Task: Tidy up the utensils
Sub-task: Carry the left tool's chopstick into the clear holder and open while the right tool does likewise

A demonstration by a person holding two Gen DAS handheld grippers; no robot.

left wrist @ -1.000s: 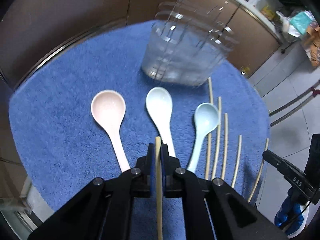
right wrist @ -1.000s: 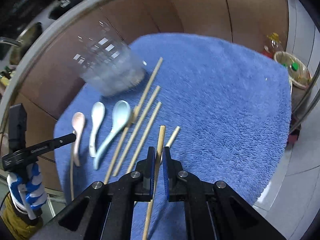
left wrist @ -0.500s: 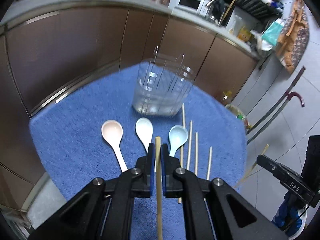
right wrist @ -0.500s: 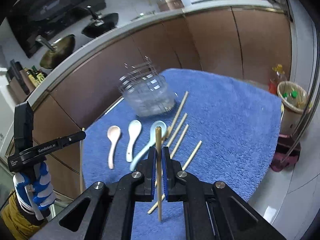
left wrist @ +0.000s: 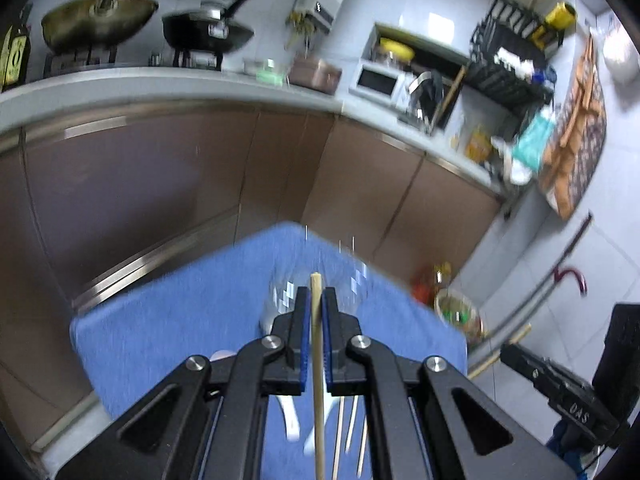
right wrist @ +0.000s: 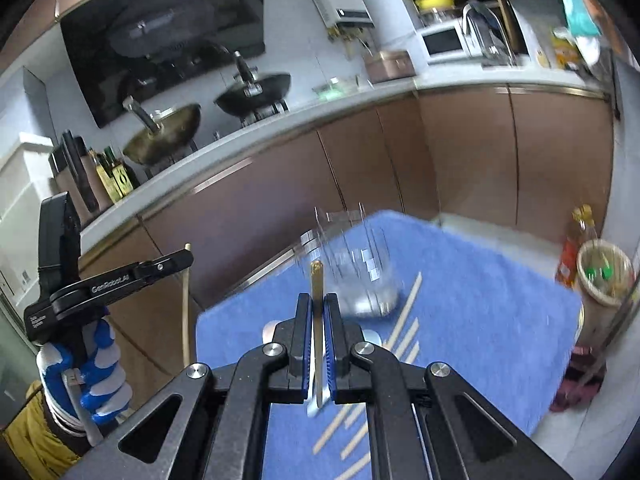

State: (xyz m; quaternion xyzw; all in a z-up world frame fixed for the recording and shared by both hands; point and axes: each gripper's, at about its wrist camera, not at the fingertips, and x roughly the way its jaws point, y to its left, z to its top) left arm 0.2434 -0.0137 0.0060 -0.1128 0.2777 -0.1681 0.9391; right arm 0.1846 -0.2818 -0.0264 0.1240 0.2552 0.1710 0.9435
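My left gripper (left wrist: 316, 300) is shut on a wooden chopstick (left wrist: 319, 380) and holds it high above the blue mat (left wrist: 180, 320). My right gripper (right wrist: 318, 304) is shut on another chopstick (right wrist: 317, 320), also raised. A clear glass holder (right wrist: 360, 280) stands at the mat's far end; in the left wrist view (left wrist: 352, 280) it is mostly hidden behind the fingers. Several chopsticks (right wrist: 404, 320) lie on the mat. The spoons are mostly hidden; a white handle (left wrist: 290, 416) shows. The left gripper with its chopstick shows in the right wrist view (right wrist: 120, 280).
Brown cabinets (left wrist: 160, 184) and a counter with pans (left wrist: 100, 24) run behind the mat. A waste basket (right wrist: 604, 276) and a bottle (right wrist: 576, 248) stand on the floor at the right. The right gripper's body (left wrist: 560, 388) shows at lower right.
Both grippers have lifted and tilted up with their chopsticks, so the mat and spoons have dropped low in view and the kitchen counter has come into sight.
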